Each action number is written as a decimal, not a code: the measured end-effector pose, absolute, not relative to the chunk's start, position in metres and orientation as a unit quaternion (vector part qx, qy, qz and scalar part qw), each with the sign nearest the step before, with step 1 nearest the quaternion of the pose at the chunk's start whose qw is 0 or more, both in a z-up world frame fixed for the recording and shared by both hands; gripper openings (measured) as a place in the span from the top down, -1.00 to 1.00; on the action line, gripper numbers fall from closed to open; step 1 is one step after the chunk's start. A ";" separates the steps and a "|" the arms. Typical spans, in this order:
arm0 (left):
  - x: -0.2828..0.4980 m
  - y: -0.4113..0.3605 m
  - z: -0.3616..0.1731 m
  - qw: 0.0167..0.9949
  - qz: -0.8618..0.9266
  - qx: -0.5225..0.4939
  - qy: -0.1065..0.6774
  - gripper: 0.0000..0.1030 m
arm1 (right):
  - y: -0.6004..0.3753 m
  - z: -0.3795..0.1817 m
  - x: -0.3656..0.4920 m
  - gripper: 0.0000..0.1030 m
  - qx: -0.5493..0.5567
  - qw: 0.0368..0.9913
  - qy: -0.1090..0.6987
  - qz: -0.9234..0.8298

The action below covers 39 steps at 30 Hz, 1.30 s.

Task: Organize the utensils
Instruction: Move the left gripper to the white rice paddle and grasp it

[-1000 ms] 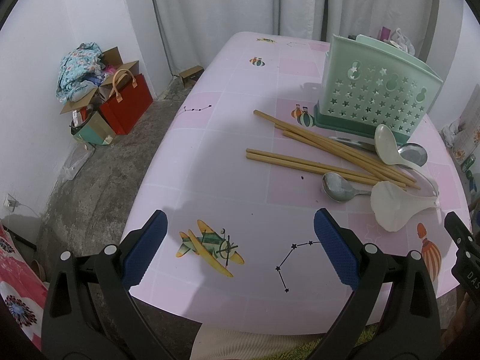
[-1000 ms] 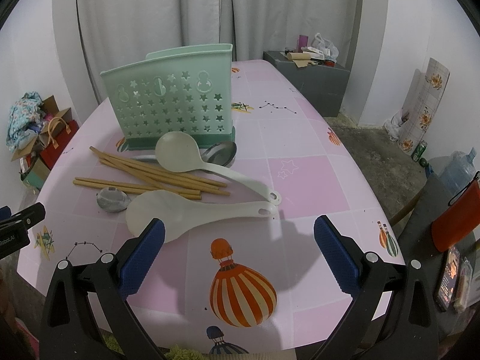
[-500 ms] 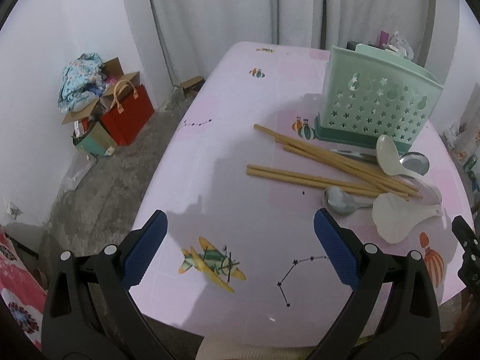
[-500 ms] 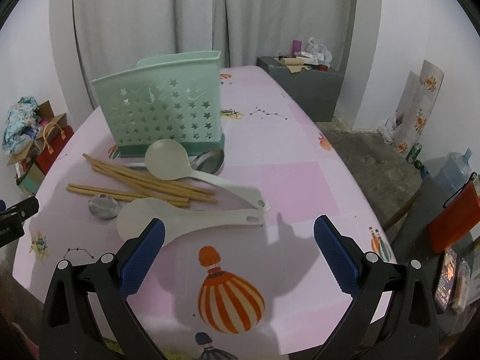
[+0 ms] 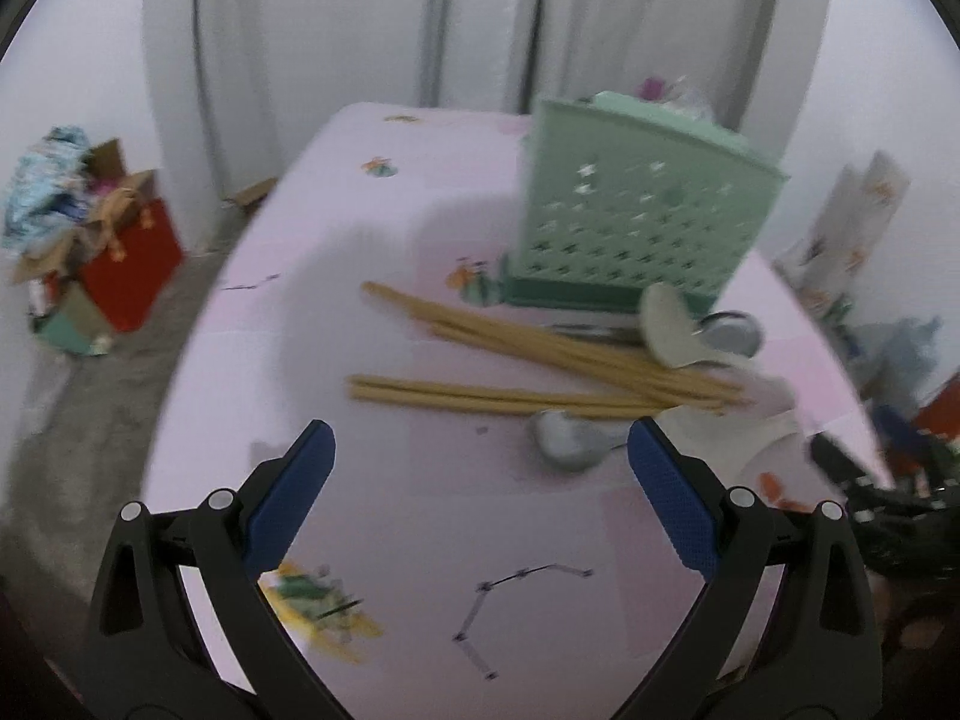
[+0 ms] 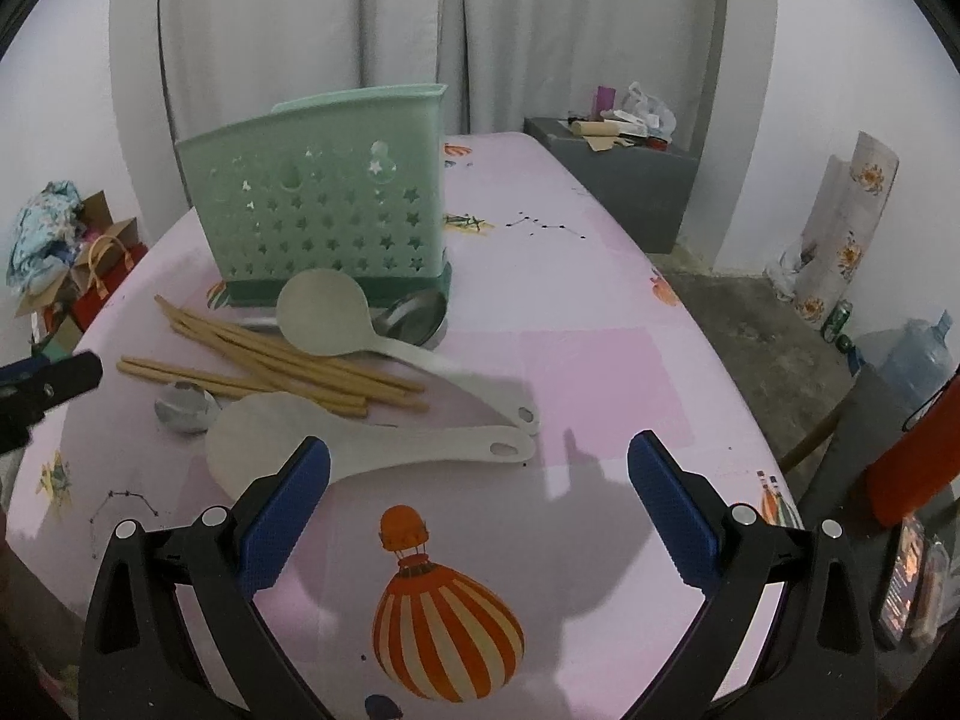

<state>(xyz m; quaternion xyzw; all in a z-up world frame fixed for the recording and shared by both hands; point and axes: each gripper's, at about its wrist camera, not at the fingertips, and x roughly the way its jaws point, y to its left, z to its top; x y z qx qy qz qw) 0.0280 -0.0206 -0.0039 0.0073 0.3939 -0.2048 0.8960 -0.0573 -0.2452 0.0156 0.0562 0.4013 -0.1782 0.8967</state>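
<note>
A mint-green utensil holder (image 6: 324, 210) with star cut-outs (image 5: 636, 216) stands upright on the pink table. In front of it lie several wooden chopsticks (image 6: 282, 360) (image 5: 540, 360), a white ladle (image 6: 336, 318), a white rice paddle (image 6: 360, 450), a steel ladle (image 6: 414, 315) and a small steel spoon (image 5: 564, 447) (image 6: 183, 411). My left gripper (image 5: 480, 480) is open above the table, short of the chopsticks, holding nothing. My right gripper (image 6: 480, 498) is open and empty, with the paddle's handle just ahead of its fingers.
The table (image 6: 600, 360) carries balloon and constellation prints. On the floor to the left sit a red bag and boxes (image 5: 120, 252). A grey cabinet (image 6: 624, 180) stands beyond the table's far right corner. At right are a water bottle (image 6: 918, 360) and a red object (image 6: 918, 456).
Both grippers have moved forward toward the utensils, which now look larger and nearer. The left view has swung and blurred. Both stay open and the utensils have not moved.
</note>
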 end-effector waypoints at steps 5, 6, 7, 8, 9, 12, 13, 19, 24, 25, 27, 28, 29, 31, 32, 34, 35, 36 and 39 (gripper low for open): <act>0.027 -0.027 -0.006 0.886 -0.243 -0.031 0.393 -0.84 | -0.240 0.008 -0.053 -0.88 0.029 0.903 0.395 -0.168; 0.026 -0.030 -0.007 0.884 -0.252 -0.032 0.393 -0.84 | -0.240 0.007 -0.053 -0.88 0.025 0.904 0.394 -0.164; 0.024 -0.033 -0.007 0.882 -0.262 -0.029 0.391 -0.84 | -0.240 0.006 -0.053 -0.88 0.021 0.907 0.391 -0.155; 0.023 -0.035 -0.008 0.880 -0.271 -0.025 0.390 -0.84 | -0.240 0.006 -0.052 -0.88 0.019 0.908 0.391 -0.152; 0.019 -0.039 -0.009 0.877 -0.285 -0.018 0.387 -0.84 | -0.240 0.005 -0.052 -0.88 0.017 0.908 0.390 -0.153; 0.012 -0.049 -0.013 0.866 -0.317 0.005 0.387 -0.83 | -0.242 0.003 -0.052 -0.88 0.017 0.909 0.388 -0.150; 0.010 -0.052 -0.014 0.861 -0.327 0.009 0.389 -0.83 | -0.244 0.003 -0.053 -0.88 0.020 0.910 0.387 -0.150; 0.015 -0.066 -0.028 0.825 -0.367 -0.001 0.430 -0.18 | -0.250 0.002 -0.053 -0.88 0.044 0.909 0.389 -0.146; 0.028 -0.067 -0.047 0.789 -0.386 -0.045 0.477 0.11 | -0.254 -0.003 -0.050 -0.88 0.048 0.906 0.395 -0.141; 0.030 -0.068 -0.050 0.783 -0.387 -0.054 0.484 0.15 | -0.255 -0.004 -0.050 -0.88 0.050 0.906 0.397 -0.140; 0.036 -0.065 -0.056 0.767 -0.392 -0.078 0.502 0.21 | -0.257 -0.005 -0.049 -0.88 0.055 0.905 0.399 -0.139; 0.037 -0.064 -0.059 0.761 -0.394 -0.087 0.508 0.25 | -0.259 -0.006 -0.048 -0.88 0.057 0.904 0.400 -0.139; 0.040 -0.064 -0.062 0.755 -0.396 -0.097 0.514 0.25 | -0.259 -0.007 -0.048 -0.88 0.058 0.904 0.401 -0.138; 0.045 -0.066 -0.069 0.745 -0.398 -0.113 0.524 0.30 | -0.261 -0.008 -0.047 -0.88 0.061 0.903 0.402 -0.137; 0.047 -0.064 -0.071 0.740 -0.400 -0.124 0.526 0.30 | -0.261 -0.009 -0.047 -0.88 0.062 0.903 0.403 -0.137; 0.052 -0.064 -0.074 0.730 -0.403 -0.144 0.532 0.30 | -0.262 -0.010 -0.047 -0.88 0.065 0.903 0.403 -0.135; 0.053 -0.063 -0.075 0.727 -0.404 -0.151 0.534 0.30 | -0.262 -0.011 -0.047 -0.88 0.066 0.903 0.404 -0.134; 0.055 -0.063 -0.077 0.723 -0.405 -0.159 0.537 0.31 | -0.262 -0.012 -0.046 -0.88 0.068 0.903 0.404 -0.132; 0.058 -0.065 -0.082 0.713 -0.404 -0.176 0.545 0.44 | -0.261 -0.016 -0.045 -0.84 0.069 0.902 0.407 -0.127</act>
